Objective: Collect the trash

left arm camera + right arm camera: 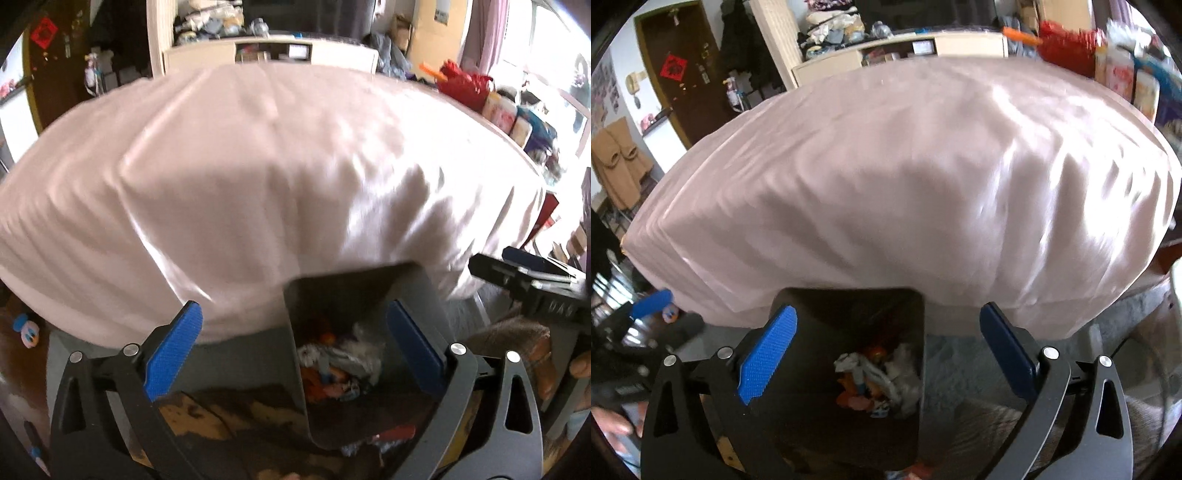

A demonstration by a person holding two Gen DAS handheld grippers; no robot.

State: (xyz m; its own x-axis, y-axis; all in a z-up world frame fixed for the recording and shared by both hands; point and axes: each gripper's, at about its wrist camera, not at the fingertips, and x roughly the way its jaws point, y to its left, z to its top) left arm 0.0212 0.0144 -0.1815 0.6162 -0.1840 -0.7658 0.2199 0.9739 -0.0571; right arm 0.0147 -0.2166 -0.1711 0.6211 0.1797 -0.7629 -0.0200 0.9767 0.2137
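A dark grey trash bin [295, 354] stands on the floor against the near edge of a bed. It holds crumpled wrappers and paper trash [338, 363]. My left gripper [295, 314] is open and empty, hovering over the bin's left wall. In the right wrist view the same bin [816, 387] sits below my right gripper [886, 317], which is open and empty above its mouth, with the trash [879, 380] inside. The other gripper shows at each view's edge [535, 280] [650, 299].
A bed with a pale pink sheet [258, 177] fills the view ahead. A cream cabinet [273, 51] stands behind it. Red bags [465, 86] and boxes line the right side. A Donald Duck toy [26, 330] lies on the floor at left. Grey carpet [960, 369] lies right of the bin.
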